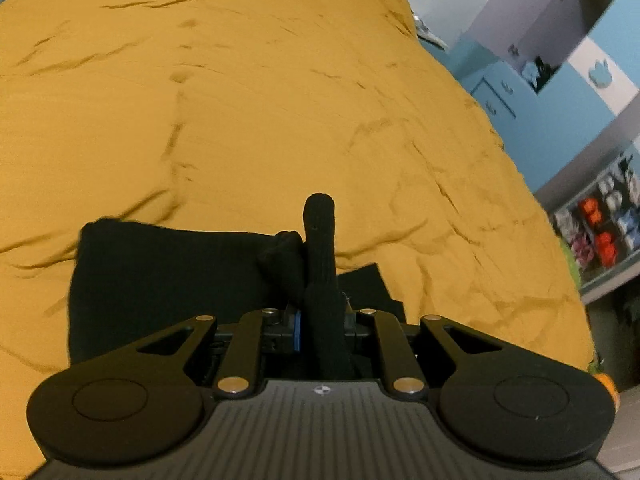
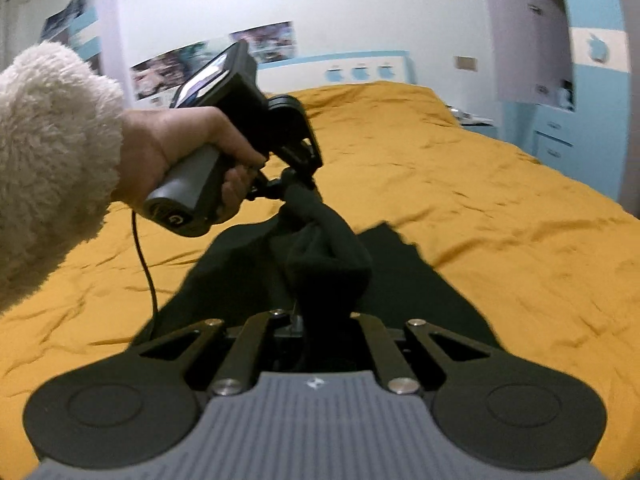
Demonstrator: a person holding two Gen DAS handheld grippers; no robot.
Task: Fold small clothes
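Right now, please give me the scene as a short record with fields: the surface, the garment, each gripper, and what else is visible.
surface: bed with mustard-yellow cover, wrinkled
garment: black sock, bunched and lifted between both grippers, above a flat black cloth lying on the cover
left gripper: fingers shut on the black sock, held by a hand in a fluffy cream sleeve
right gripper: fingers shut on the black sock
background: blue and white cabinets, posters on the wall
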